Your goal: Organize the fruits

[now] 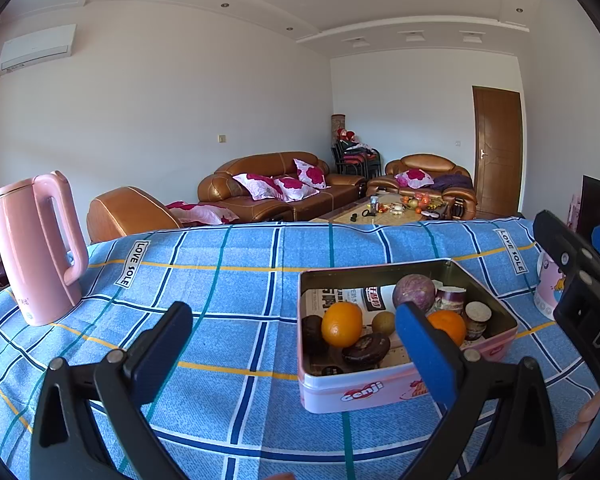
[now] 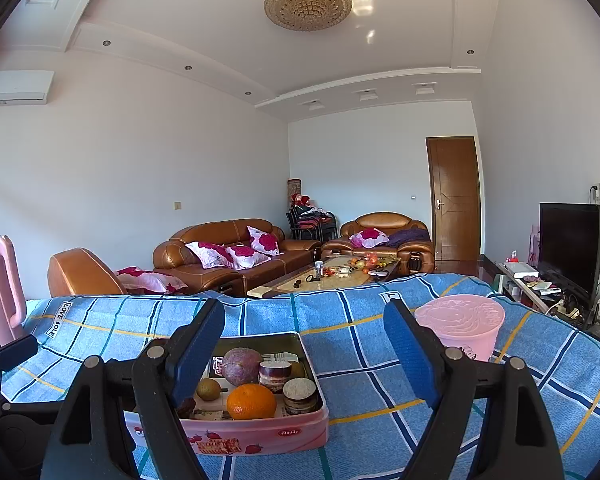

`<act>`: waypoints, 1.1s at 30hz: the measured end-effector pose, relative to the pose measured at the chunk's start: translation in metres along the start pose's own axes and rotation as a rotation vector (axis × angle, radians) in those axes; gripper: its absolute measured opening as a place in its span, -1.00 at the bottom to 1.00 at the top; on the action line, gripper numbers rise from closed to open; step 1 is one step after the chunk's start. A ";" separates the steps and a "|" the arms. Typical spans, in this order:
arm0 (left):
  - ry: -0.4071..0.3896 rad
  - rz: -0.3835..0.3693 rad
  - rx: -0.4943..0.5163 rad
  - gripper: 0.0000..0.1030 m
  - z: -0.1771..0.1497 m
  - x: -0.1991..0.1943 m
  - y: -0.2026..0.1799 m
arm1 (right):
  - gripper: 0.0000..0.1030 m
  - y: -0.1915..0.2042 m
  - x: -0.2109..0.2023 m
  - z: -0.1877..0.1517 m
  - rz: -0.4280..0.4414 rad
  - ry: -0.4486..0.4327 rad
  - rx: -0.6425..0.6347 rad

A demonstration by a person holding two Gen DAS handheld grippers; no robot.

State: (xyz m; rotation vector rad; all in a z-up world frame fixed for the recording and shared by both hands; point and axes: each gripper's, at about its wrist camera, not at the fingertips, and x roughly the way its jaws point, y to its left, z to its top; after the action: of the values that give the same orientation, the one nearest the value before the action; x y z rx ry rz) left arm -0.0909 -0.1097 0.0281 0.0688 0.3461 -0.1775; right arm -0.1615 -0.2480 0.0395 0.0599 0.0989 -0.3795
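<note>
A pink tin stands on the blue checked tablecloth. Inside it lie two oranges, a purple passion fruit, a kiwi, dark round cakes and small cake jars. My left gripper is open just in front of the tin, holding nothing. My right gripper is open too and hovers empty over the tin's right side, with an orange, the passion fruit and the kiwi below it.
A pink kettle stands at the table's left. A pink lidded tub sits right of the tin. The other gripper's body shows at the right edge. Sofas, a coffee table and a TV lie beyond the table.
</note>
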 end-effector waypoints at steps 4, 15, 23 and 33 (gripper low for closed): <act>0.001 0.000 0.000 1.00 0.000 0.000 0.000 | 0.62 0.000 0.001 0.000 0.000 0.001 0.000; 0.001 -0.001 0.002 1.00 0.000 0.000 0.000 | 0.62 0.000 -0.001 0.000 -0.001 0.004 0.002; 0.021 -0.003 0.004 1.00 -0.001 0.003 0.002 | 0.62 -0.001 -0.001 0.001 -0.002 0.006 0.001; 0.026 -0.007 0.018 1.00 -0.001 0.004 -0.002 | 0.62 -0.001 0.000 0.001 -0.007 0.009 0.001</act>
State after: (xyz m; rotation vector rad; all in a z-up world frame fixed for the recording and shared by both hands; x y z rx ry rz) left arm -0.0877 -0.1118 0.0262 0.0874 0.3713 -0.1868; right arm -0.1615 -0.2489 0.0401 0.0623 0.1082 -0.3859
